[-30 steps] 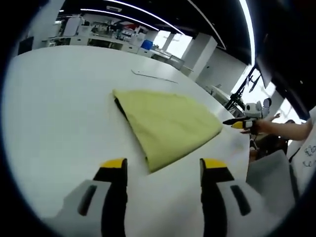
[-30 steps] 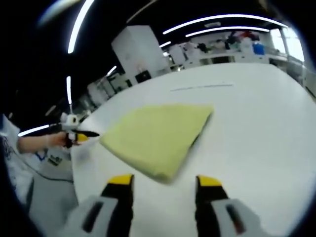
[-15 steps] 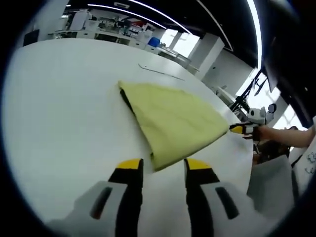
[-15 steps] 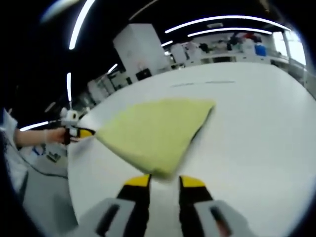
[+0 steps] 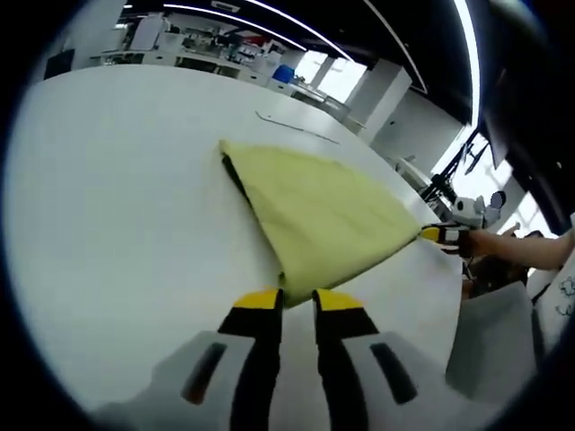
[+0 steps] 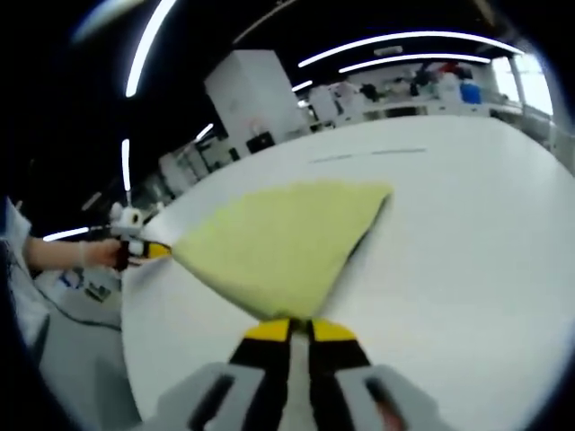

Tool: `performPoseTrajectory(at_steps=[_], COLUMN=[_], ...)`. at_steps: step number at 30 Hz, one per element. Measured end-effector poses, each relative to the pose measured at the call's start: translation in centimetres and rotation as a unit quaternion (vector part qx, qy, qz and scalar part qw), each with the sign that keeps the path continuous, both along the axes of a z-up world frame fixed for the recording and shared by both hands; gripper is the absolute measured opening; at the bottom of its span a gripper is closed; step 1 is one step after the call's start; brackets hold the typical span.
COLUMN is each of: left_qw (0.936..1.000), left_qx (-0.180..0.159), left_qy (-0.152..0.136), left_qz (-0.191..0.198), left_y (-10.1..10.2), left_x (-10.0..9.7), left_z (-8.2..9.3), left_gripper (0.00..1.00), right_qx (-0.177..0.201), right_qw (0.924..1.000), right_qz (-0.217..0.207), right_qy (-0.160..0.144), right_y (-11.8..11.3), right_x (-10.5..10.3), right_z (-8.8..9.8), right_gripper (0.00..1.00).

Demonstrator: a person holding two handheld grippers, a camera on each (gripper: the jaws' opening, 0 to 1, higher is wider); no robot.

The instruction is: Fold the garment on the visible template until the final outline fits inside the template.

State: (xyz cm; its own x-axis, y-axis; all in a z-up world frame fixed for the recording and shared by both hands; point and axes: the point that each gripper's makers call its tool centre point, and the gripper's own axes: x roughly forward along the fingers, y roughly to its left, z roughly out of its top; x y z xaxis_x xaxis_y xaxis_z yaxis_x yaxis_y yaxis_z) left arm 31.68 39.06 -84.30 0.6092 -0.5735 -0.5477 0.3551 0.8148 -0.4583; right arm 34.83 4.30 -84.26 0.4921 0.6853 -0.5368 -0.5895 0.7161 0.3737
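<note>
White cabinet (image 6: 256, 94) and cluttered benches (image 5: 193, 49) behind.

No readable text

No word, number, brand or sign can be read on anything here. Some dark marks sit on a white sheet (image 5: 564, 283) at the right edge of the left gripper view, but they are too small and blurred to make out.

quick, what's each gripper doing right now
Left gripper: closed on a near corner of the yellow garment.
Right gripper: closed on another corner of the garment.
</note>
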Motion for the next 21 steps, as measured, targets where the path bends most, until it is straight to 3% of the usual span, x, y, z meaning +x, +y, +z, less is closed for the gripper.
performPoseTrajectory(at_steps=[3, 12, 14, 15, 21], left_qw=[1.0000, 0.9999, 0.9999, 0.9999, 0.9999], left_qx=[0.001, -0.007, -0.009, -0.009, -0.011], left_qy=[-0.003, 0.001, 0.003, 0.004, 0.005], left_qz=[0.005, 0.011, 0.011, 0.011, 0.011], left_y=[0.17, 0.21, 0.11, 0.14, -0.17], left_x=[0.17, 0.21, 0.15, 0.17, -0.03], left_z=[-0.08, 0.00, 0.06, 0.04, 0.20], left_gripper=[0.00, 0.00, 0.00, 0.00, 0.00], right_qx=[-0.001, 0.006, 0.018, 0.014, 0.016], right_qw=[1.0000, 0.9999, 0.9998, 0.9998, 0.9999], right_qz=[-0.004, -0.011, -0.007, -0.010, -0.006], right_qy=[-0.002, 0.005, -0.006, 0.002, -0.001], right_y=[-0.17, -0.52, -0.11, -0.27, 0.20], right_x=[-0.01, 0.18, 0.31, 0.08, 0.30], right_z=[-0.09, 0.18, 0.72, 0.70, 0.53], right_gripper=[0.00, 0.00, 0.08, 0.10, 0.07])
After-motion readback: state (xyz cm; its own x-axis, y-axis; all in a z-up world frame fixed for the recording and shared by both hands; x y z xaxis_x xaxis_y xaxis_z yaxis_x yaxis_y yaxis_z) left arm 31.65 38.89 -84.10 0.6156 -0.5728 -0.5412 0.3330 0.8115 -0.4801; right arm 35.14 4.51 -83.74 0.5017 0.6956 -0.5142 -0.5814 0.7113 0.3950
